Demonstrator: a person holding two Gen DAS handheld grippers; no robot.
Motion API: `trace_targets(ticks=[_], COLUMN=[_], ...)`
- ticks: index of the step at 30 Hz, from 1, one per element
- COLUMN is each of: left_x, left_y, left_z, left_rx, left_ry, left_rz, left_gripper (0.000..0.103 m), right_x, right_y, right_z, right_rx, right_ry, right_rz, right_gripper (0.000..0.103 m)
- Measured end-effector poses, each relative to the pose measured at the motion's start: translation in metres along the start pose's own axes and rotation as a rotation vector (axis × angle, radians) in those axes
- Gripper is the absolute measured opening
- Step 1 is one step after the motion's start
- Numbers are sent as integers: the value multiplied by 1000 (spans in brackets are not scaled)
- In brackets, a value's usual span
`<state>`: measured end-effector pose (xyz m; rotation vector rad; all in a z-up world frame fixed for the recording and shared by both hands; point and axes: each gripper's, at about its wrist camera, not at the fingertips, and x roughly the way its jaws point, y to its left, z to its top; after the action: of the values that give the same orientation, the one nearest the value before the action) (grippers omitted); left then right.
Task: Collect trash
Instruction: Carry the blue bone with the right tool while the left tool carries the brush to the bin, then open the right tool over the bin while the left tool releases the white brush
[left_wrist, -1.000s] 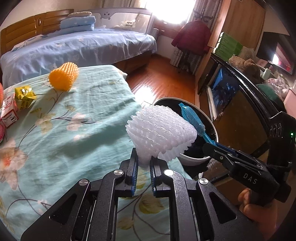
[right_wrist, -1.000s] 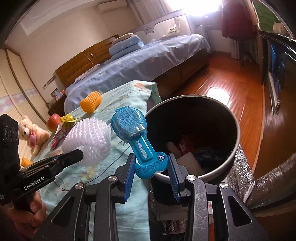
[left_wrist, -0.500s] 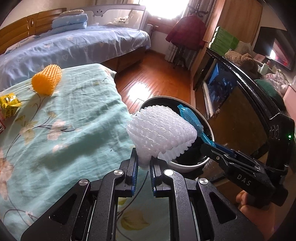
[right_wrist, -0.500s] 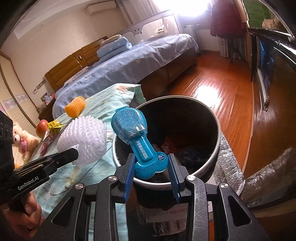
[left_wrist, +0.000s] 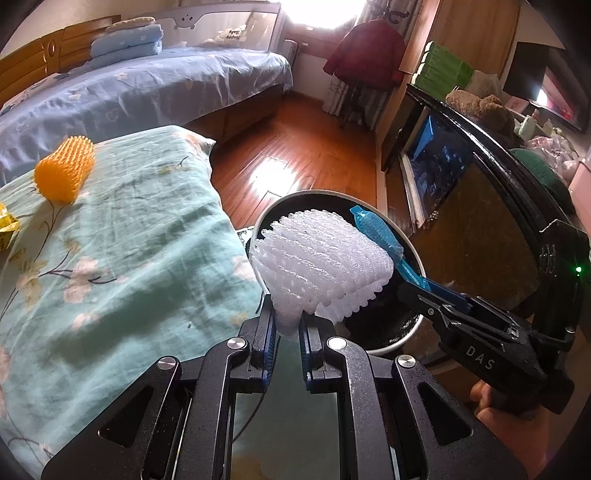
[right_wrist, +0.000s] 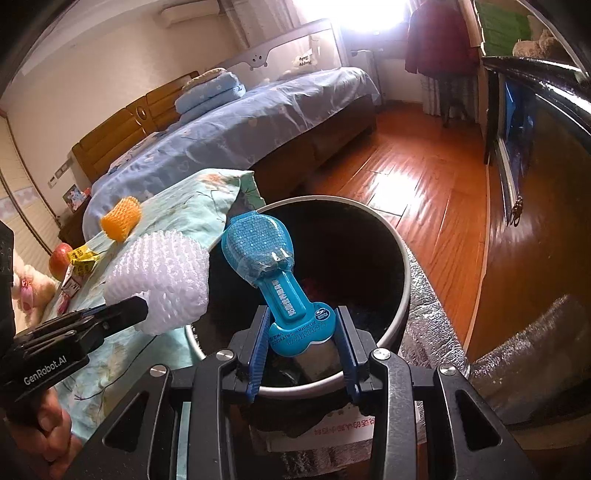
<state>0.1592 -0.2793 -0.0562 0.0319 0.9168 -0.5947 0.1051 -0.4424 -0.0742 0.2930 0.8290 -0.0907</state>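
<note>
Nearest, the left gripper (left_wrist: 287, 325) pinches the lower edge of a white foam mesh fruit sleeve (left_wrist: 321, 266), its jaws pressed almost together. The right gripper (right_wrist: 301, 343) clamps the flat base of a blue bone-shaped plastic packet (right_wrist: 275, 271), jaws part-spread around it. Both items hang over the open mouth of a round black, grey-rimmed trash bin (right_wrist: 404, 266) on the wooden floor. Farther left, an orange foam mesh sleeve (left_wrist: 64, 168) lies on the teal floral cloth (left_wrist: 122, 258); beyond, a blue-covered bed (left_wrist: 147, 88).
</note>
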Motion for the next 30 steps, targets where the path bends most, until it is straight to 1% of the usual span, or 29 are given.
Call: trace_targets(ticks=[15,30], left_x=[17,22], left_y=[0,-4], left_z=[6,11], left_rx=[-12,-12], left_ry=[40,40], left_rz=[-20,-19], left_gripper=[11,11], right_x=[11,13], right_y=[-8,-11], right_z=[11,15], right_rx=[2,-1], right_ry=[14,21], right_rz=[-29,-38], right_gripper=[35,36])
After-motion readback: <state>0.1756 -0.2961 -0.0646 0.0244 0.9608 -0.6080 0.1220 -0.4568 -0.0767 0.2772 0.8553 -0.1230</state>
